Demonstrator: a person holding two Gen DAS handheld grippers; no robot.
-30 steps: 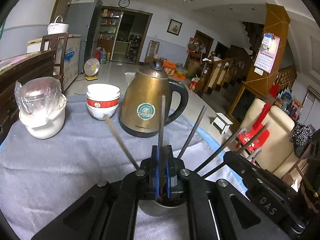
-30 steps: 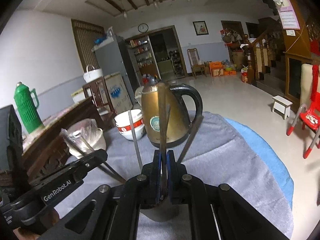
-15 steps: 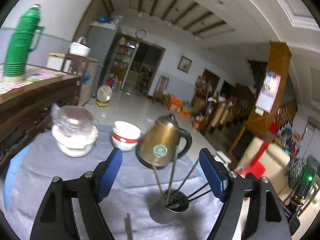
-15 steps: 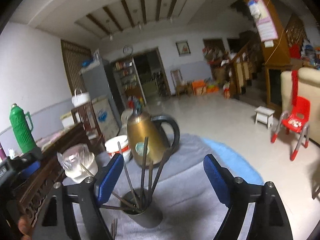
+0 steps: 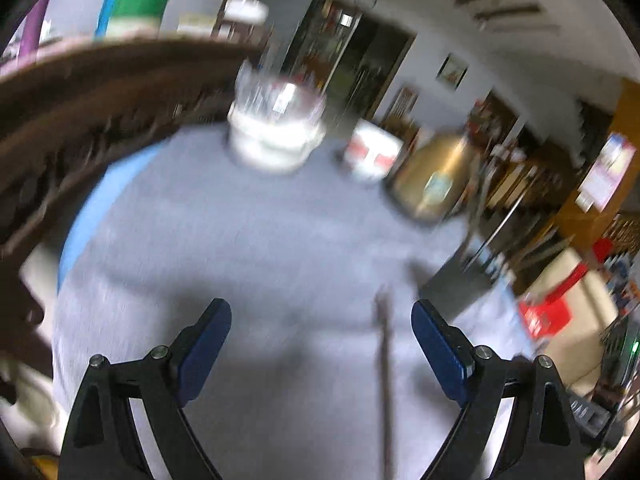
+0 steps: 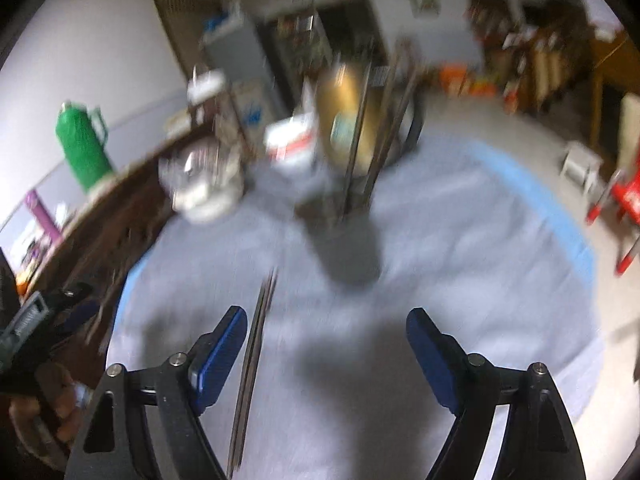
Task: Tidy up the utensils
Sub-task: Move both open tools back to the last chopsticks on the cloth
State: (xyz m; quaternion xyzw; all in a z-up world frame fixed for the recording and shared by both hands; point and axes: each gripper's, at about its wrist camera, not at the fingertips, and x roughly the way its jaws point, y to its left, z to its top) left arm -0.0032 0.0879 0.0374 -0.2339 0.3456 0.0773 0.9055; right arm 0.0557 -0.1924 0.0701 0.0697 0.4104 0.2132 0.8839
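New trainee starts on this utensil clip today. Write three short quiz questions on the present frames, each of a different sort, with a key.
1. True or false: the right gripper is clamped on a chopstick.
2. Multiple choice: where do the loose chopsticks lie in the right wrist view? A) inside the cup B) on the grey cloth, near the gripper's left finger C) on the floor
3. Fill in: behind the metal cup stands a gold-coloured ____.

Key
1. False: its jaws stand wide apart with nothing pressed between the pads, as do those of the left gripper.
2. B, on the grey cloth.
3. Kettle.
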